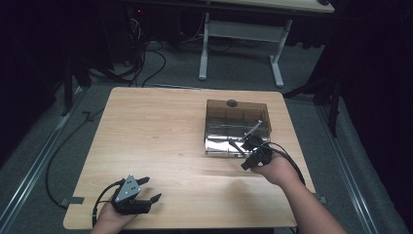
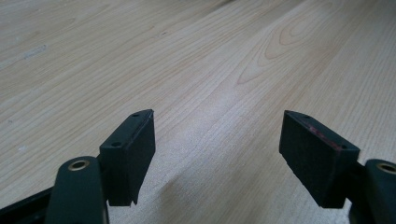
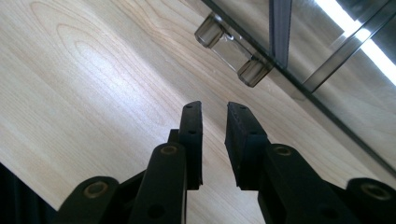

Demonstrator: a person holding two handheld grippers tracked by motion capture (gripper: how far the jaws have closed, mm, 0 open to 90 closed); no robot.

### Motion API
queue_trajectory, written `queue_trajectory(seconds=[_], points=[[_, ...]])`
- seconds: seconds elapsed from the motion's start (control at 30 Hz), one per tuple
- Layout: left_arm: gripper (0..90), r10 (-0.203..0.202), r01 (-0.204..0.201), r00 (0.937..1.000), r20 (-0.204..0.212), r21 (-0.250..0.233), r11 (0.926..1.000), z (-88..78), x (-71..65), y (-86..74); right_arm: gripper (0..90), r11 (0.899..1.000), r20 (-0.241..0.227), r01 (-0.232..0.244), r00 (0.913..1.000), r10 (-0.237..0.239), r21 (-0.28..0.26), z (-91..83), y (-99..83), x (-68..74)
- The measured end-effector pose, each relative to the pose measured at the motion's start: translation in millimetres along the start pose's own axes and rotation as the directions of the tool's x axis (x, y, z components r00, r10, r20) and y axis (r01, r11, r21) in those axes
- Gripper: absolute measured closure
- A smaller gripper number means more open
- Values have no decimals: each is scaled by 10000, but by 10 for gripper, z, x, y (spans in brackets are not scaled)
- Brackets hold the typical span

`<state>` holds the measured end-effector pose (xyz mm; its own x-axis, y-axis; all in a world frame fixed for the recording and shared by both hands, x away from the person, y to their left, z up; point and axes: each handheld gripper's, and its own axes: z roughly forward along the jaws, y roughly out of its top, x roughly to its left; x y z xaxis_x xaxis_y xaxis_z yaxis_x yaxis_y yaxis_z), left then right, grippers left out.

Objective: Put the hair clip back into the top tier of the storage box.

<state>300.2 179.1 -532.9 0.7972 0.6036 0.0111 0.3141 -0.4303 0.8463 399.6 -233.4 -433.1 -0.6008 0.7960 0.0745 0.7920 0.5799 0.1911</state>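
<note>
From the high view, a pale wooden counter (image 1: 160,141) stands in a dark room, and on its right half sits a smoky, see-through plastic box (image 1: 237,126) with a round dark knob at its far edge and its lid lying flat on the near side. The right tongs (image 1: 242,144) are at the box's near right corner, held by a hand (image 1: 272,168) coming up from the bottom right with a black cable looping behind it. The black jaws point toward the box, close against its near edge; from here I cannot tell whether they touch it. The left tongs (image 1: 153,189) rest low near the counter's near left corner, well apart from the box, a grey three-cornered plate on top, the jaws spread and pointing right with nothing between them.

In the left gripper view, the left tongs (image 2: 217,154) gape wide over bare wood grain. The two black pads stand far apart, released, gripping nothing.

In the right gripper view, the right tongs (image 3: 215,137) show a narrow gap between the pads, only counter wood visible through it. They hold nothing and are released, though barely parted. Just ahead of the tips lies a small clear cylindrical handle (image 3: 232,49) fixed to the box's edge, near the jaws but not touching them. The box's tinted wall (image 3: 336,70) runs diagonally across the upper right
</note>
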Motion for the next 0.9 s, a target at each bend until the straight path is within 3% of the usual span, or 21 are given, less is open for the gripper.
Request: queue_trajectory(seconds=[0.27,0.3,0.33,0.37,0.4,0.5,0.53,0.57,0.6,0.67,0.7,0.73,0.77,0.8,0.83,0.9], points=[[273,-19,19,10000,0,-45,10000,0,4,-1,727,9959,77,-100,9999,107,-903,123,-144,32],[273,-15,15,10000,47,-7,10000,-2,7,1,705,9903,150,-23,9999,44,-1390,155,-202,67],[273,-15,15,10000,47,-7,10000,-2,7,1,705,9903,150,-23,9999,44,-1390,155,-202,67],[274,-27,27,10000,57,-18,10000,0,8,1,685,9815,204,48,9998,-9,-1914,198,-272,102],[274,-27,27,10000,57,-18,10000,0,8,1,685,9815,204,48,9998,-9,-1914,198,-272,102],[274,-48,48,10000,67,-11,10000,-1,12,2,638,9610,218,107,9998,-49,-2762,271,-391,150],[274,-48,48,10000,67,-11,10000,-1,12,2,638,9610,218,107,9998,-49,-2762,271,-391,150],[274,-48,48,10000,67,-33,10000,-1,10,0,634,9528,240,110,9997,-39,-3036,292,-428,156],[273,-32,32,10000,51,-101,9999,-3,7,-2,618,9309,150,27,9999,30,-3652,347,-515,165],[273,-10,11,10000,33,-144,9999,-7,4,-4,603,9125,166,-73,9997,154,-4090,392,-579,173],[273,-10,11,10000,33,-144,9999,-7,4,-4,603,9125,166,-73,9997,154,-4090,392,-579,173],[273,-9,9,10000,28,-139,9999,-9,4,-4,595,9010,79,-166,9997,223,-4335,418,-617,178],[273,8,-8,10000,18,-157,9999,-15,2,-6,577,8765,232,-79,9995,217,-4814,461,-698,199],[272,8,-8,10000,18,-157,9999,-15,2,-6,577,8765,232,-79,9995,217,-4814,461,-698,199],[272,34,-34,10000,-4,-206,9998,-17,-2,-9,554,8431,227,-159,9992,333,-5375,512,-793,221],[271,71,-72,10000,-31,-243,9997,-20,-4,-10,530,8225,211,-229,9989,424,-5683,569,-861,230]])
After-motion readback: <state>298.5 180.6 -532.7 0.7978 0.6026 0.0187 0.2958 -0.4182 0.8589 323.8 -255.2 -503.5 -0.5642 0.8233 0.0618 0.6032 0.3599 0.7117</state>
